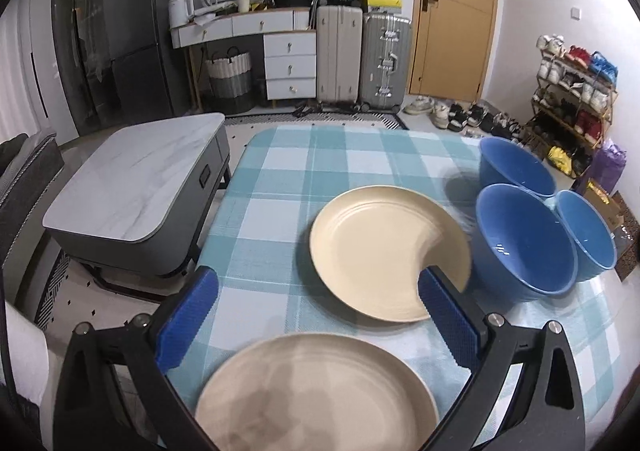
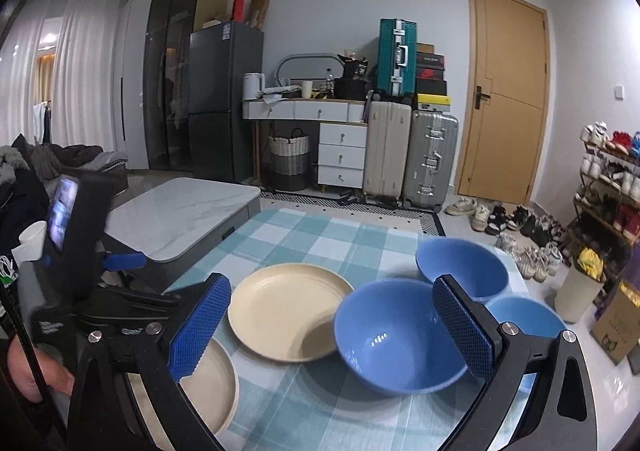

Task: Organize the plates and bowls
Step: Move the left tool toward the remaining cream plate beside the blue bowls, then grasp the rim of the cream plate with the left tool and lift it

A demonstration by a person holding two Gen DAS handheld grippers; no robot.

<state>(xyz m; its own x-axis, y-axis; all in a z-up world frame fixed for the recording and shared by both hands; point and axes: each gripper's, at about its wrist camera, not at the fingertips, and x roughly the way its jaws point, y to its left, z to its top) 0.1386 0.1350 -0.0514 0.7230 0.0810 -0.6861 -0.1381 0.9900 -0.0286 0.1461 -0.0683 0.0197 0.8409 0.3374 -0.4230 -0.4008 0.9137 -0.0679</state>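
Between the spread left tool (image 1: 316, 315) fingers — nearest plate (image 1: 316, 395).

Two cream plates (image 1: 384, 255) (image 1: 316, 395) lying flat and apart, three upright empty blue bowls (image 1: 524, 243) (image 1: 516, 167) (image 1: 588, 235) clustered beside the farther plate

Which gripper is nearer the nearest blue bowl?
Right. The right gripper is open with that blue bowl framed between its fingers; the left gripper hangs open over the cream plates, bowl off to its right.
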